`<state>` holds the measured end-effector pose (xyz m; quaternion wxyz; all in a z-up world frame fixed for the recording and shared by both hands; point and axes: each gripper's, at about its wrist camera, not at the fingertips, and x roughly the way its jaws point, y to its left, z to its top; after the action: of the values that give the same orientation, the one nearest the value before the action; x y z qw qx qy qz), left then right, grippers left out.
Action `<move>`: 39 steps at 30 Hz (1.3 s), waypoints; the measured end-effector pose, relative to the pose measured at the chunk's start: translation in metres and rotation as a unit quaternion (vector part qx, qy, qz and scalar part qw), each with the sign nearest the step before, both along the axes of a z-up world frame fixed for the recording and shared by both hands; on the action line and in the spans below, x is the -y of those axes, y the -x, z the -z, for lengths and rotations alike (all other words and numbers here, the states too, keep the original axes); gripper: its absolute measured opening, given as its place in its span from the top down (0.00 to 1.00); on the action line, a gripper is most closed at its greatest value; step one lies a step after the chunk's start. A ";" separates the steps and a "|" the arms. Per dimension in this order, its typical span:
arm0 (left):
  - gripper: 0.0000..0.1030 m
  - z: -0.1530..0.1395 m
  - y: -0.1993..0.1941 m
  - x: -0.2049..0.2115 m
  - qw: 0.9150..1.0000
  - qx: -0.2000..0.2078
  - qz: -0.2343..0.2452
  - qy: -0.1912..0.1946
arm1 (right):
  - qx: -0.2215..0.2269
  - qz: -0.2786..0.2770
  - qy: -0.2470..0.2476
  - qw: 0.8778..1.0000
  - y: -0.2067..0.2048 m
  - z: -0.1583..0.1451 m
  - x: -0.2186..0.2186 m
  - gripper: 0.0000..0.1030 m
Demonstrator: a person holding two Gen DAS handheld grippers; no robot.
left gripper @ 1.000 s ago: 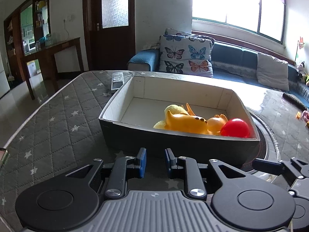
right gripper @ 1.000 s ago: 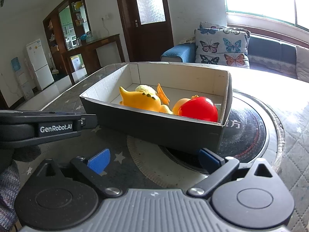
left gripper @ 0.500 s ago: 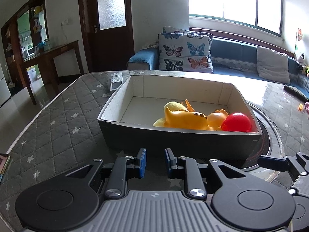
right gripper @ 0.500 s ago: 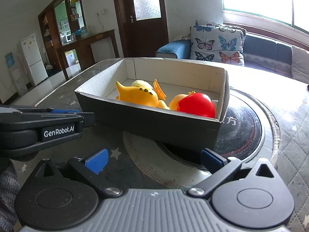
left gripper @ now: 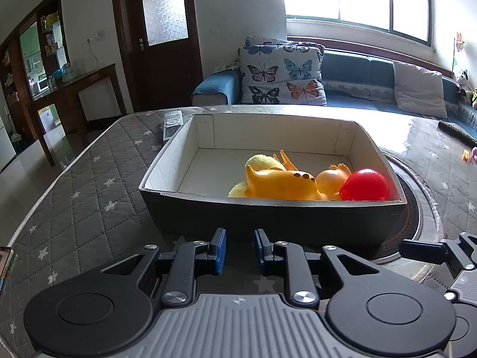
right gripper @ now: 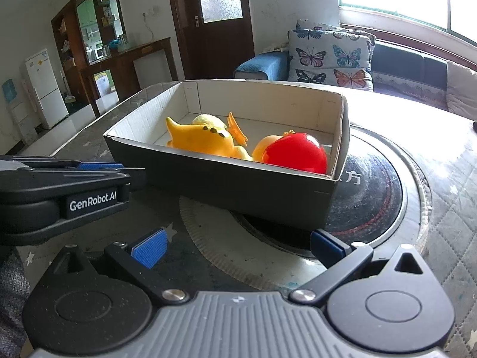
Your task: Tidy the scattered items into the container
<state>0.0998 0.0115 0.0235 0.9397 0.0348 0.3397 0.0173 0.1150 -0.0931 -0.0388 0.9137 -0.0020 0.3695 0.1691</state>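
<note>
A dark cardboard box (left gripper: pixel 268 220) with a white inside stands on the quilted table. It holds a yellow rubber toy (left gripper: pixel 280 183), a pale yellow plush (left gripper: pixel 261 162), an orange toy (left gripper: pixel 331 179) and a red ball (left gripper: pixel 365 185). My left gripper (left gripper: pixel 240 250) hovers before the box's near wall, its blue pads a narrow gap apart with nothing between them. My right gripper (right gripper: pixel 235 249) stands wide open and holds nothing, in front of the box (right gripper: pixel 238 185) at its right corner. The red ball (right gripper: pixel 295 152) and yellow toy (right gripper: pixel 202 141) lie nearest that corner.
The box's right end rests on a round black cooktop (right gripper: pixel 378 191) set in the table. A grey remote (left gripper: pixel 172 123) lies beyond the box's far left corner. Small bits (left gripper: pixel 465 156) lie at the far right. A sofa with butterfly cushions (left gripper: pixel 283 77) stands behind the table.
The right gripper's jaws have spread a little wider. Both hands have barely moved, and the toys in the box lie as before.
</note>
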 end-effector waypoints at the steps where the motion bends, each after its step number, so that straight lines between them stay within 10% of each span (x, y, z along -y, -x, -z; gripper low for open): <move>1: 0.78 0.000 -0.001 0.000 1.000 0.000 0.000 -0.001 | 0.000 0.001 0.001 1.000 -0.001 0.000 0.000 0.00; 39: 0.78 0.003 -0.026 0.000 1.000 -0.002 0.005 -0.021 | -0.019 0.004 0.009 1.000 -0.025 0.008 -0.012 0.00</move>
<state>0.1258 0.0118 0.0209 0.9381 0.0560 0.3411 0.0193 0.1404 -0.0809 -0.0468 0.9069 -0.0053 0.3886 0.1625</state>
